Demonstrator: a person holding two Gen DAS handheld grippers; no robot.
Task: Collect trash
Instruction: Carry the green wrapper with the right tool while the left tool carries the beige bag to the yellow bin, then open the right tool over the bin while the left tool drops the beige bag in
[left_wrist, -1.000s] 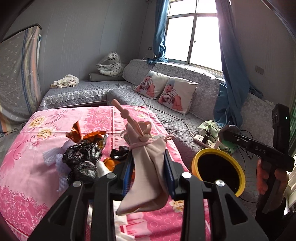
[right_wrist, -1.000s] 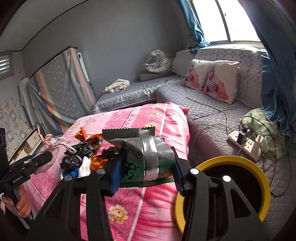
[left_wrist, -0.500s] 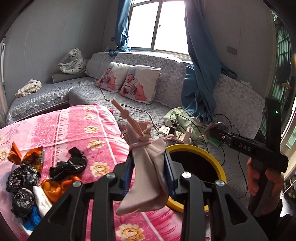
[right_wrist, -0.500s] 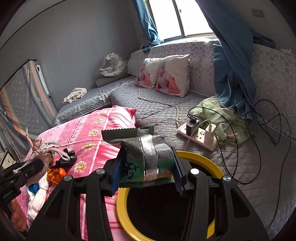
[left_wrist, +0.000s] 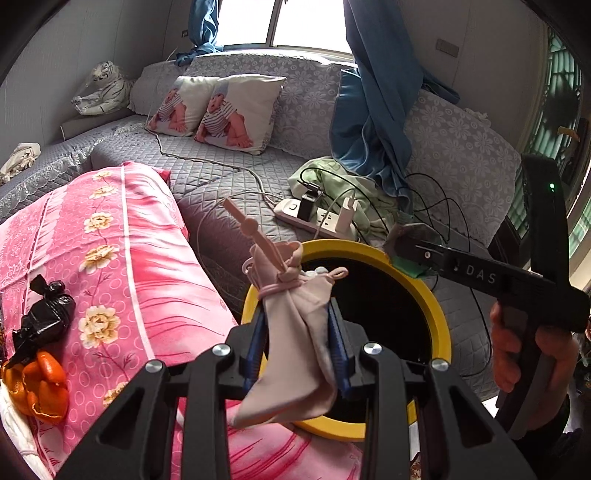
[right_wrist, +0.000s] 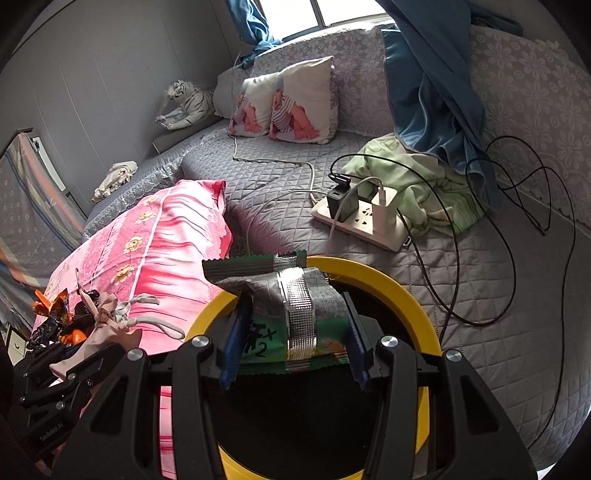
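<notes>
Trash in two pieces, both already lifted and both poised at the yellow-rimmed bin (right_wrist: 413, 295): a beige cloth pouch (left_wrist: 295, 332) in the left gripper (left_wrist: 297, 347), a green and grey snack wrapper (right_wrist: 291, 317) in the right gripper (right_wrist: 291, 347). Likely featherweight, both of them; soft and limp in the case of the pouch, thin and crinkly and probably a little slick in the case of the wrapper. Pouch pinched across its middle by closed jaws, tied neck with pink cord and a pale stick poking up toward the far side, loose bottom corner drooping near. Good hold where it is, on the bunched fabric below the knot; no risk of crushing, some risk of snagging by the cord on release. Wrapper clamped flat by its two side edges, jaws closed on it, silver tape band down the centre, serrated top edge far, black print on green at near left. Best kept by the edges, since foil of this kind tends to slide under a loose pinch. Pouch at the left rim of the bin, wrapper over the dark opening. More scraps left on the pink floral bed cover (left_wrist: 140, 280) at far left: black plastic bundle (left_wrist: 46, 317), orange peel (left_wrist: 38, 387)
</notes>
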